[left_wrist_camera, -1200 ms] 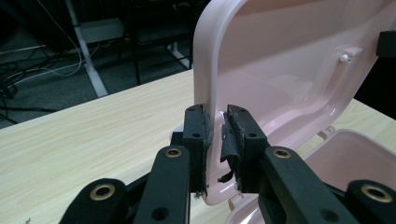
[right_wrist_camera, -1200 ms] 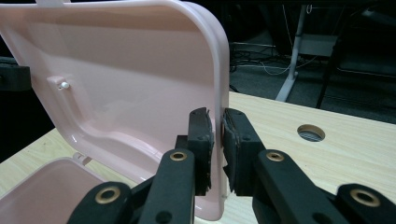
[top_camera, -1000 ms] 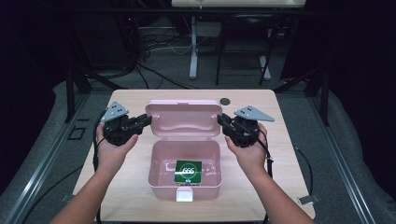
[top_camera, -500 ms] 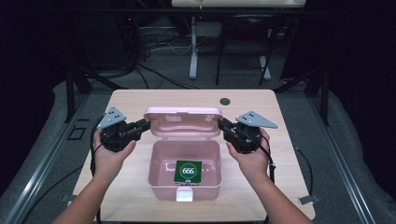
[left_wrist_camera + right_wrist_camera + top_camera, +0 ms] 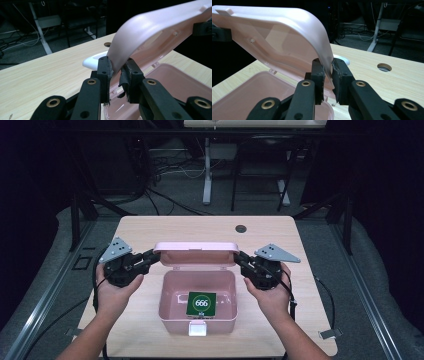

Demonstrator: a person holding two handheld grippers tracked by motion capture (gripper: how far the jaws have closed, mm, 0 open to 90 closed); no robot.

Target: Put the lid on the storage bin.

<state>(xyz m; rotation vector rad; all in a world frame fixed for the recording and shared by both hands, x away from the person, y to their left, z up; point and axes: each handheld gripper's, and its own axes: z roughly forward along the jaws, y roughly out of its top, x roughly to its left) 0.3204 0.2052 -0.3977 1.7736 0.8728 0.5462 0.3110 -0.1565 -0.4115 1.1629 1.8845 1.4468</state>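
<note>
Pink lid [image 5: 196, 254] lower than before, both tongs gripping its ends.

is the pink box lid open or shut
Partly open: the lid tilts above the box, with a green card visible inside.

On the one light wooden table [image 5: 150, 227] stand one pink plastic box [image 5: 197, 312] with one hinged pink lid [image 5: 196, 253], one green "666" card [image 5: 201, 303] and two black two-jaw grippers, one left [image 5: 150, 259], one right [image 5: 242, 260].
</note>
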